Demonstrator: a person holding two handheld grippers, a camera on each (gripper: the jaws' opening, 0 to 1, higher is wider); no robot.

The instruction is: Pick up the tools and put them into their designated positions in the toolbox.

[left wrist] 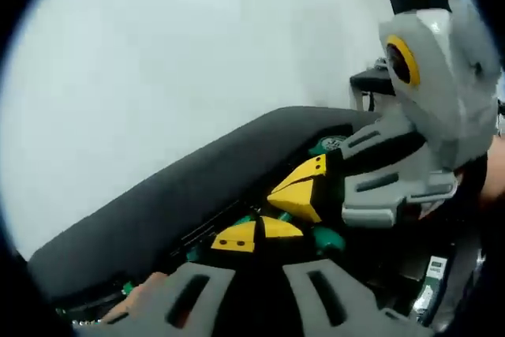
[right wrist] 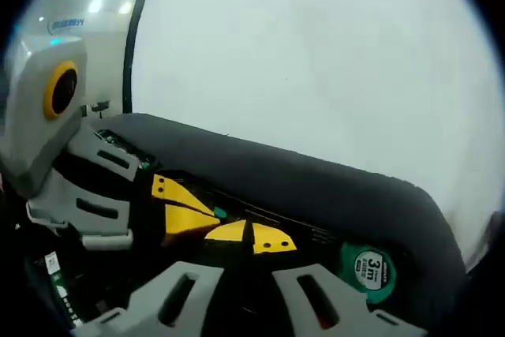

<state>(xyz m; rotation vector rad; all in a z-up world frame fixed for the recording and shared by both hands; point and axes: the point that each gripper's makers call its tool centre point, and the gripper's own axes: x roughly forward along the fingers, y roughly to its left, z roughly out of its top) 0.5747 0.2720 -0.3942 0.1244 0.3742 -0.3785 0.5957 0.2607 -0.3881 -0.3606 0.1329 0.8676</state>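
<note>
two grippers converge over an open toolbox (left wrist: 181, 195), its dark grey lid raised against a pale wall (left wrist: 173, 61). in the left gripper view, the left gripper (left wrist: 256, 230) reaches in from the bottom, its grey arms ending in yellow fingers (left wrist: 235, 238) that stand a little apart, with only a narrow dark gap between the tips; whether they pinch anything cannot be told. the right gripper (left wrist: 312, 187) enters from the right, its yellow fingertip close beside the left gripper's tips, both low inside the toolbox. green-handled tools (left wrist: 327, 238) lie in the black tray just right of the fingers, touching or nearly touching them. a fingertip of a person's hand (left wrist: 142, 293) shows at lower left.

in the right gripper view, the right gripper (right wrist: 251, 236) shows its yellow fingers (right wrist: 272, 238) nearly together over the black tray, a thin dark seam between them; a grip on any tool cannot be made out. a green tape measure (right wrist: 367, 272) marked 3m sits seated in the tray just right of the fingers, apart from them. the left gripper (right wrist: 177, 207) comes in from the left, its yellow tips beside the right gripper's.
</note>
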